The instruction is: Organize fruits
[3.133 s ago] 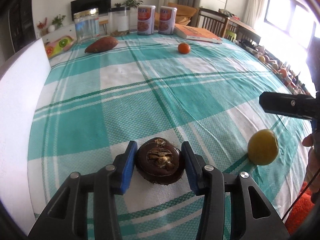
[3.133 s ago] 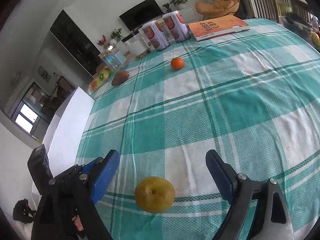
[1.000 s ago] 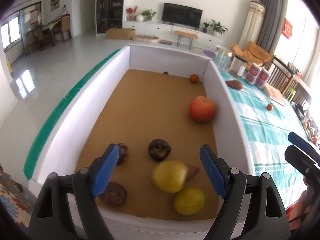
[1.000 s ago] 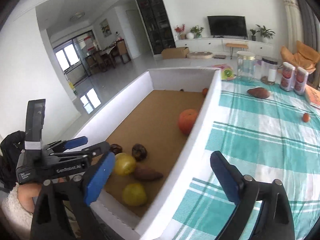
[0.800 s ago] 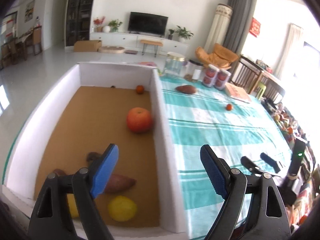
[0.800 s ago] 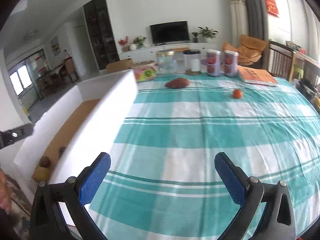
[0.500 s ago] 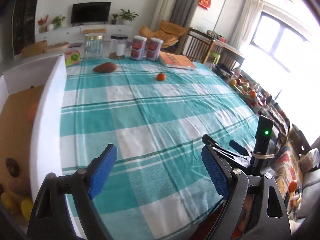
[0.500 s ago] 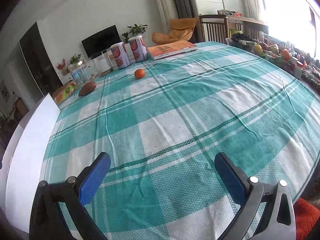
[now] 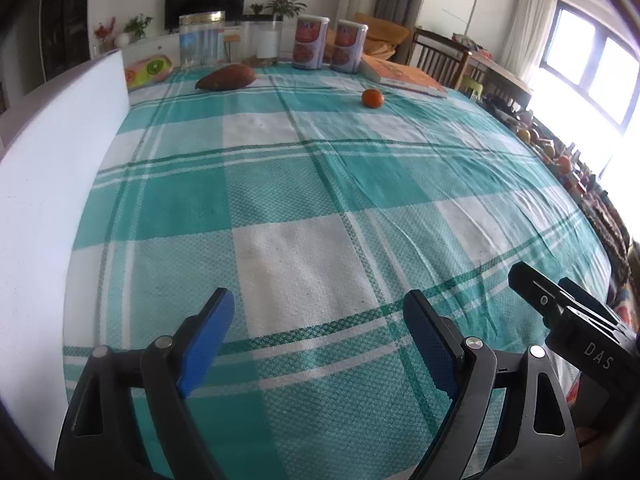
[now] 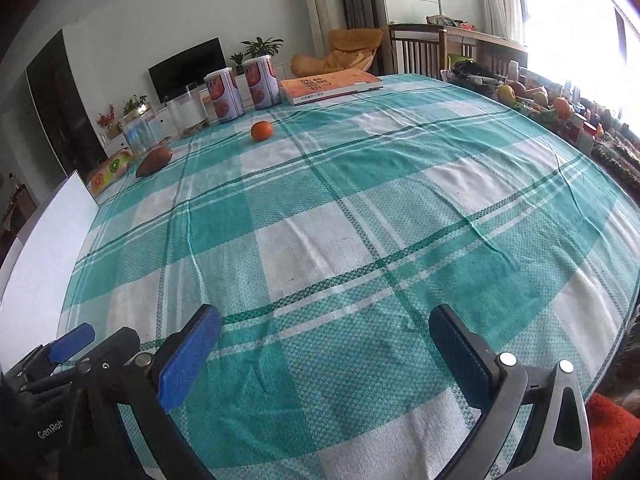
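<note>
A small orange (image 9: 372, 98) (image 10: 261, 131) lies far across the teal checked tablecloth (image 9: 304, 184) (image 10: 360, 208), and a brown sweet potato (image 9: 226, 77) (image 10: 154, 161) rests further left near the back. My left gripper (image 9: 318, 322) stands open over the near part of the cloth with nothing between its blue pads. My right gripper (image 10: 324, 340) is open too and empty, close beside the left one. The white box wall (image 9: 48, 200) (image 10: 40, 240) rises along the left edge; its inside is hidden.
At the back stand two red cans (image 9: 328, 44) (image 10: 242, 88), clear jars (image 9: 201, 40) (image 10: 186, 110), an orange book (image 9: 404, 76) (image 10: 330, 84) and a kiwi-print pack (image 9: 148, 70). A cluttered shelf of fruit and bottles (image 10: 540, 100) runs along the right side.
Both grippers swung from above the white box to the right, over the tablecloth, and came lower. The fruits inside the box have dropped out of sight. Both stay open and empty.
</note>
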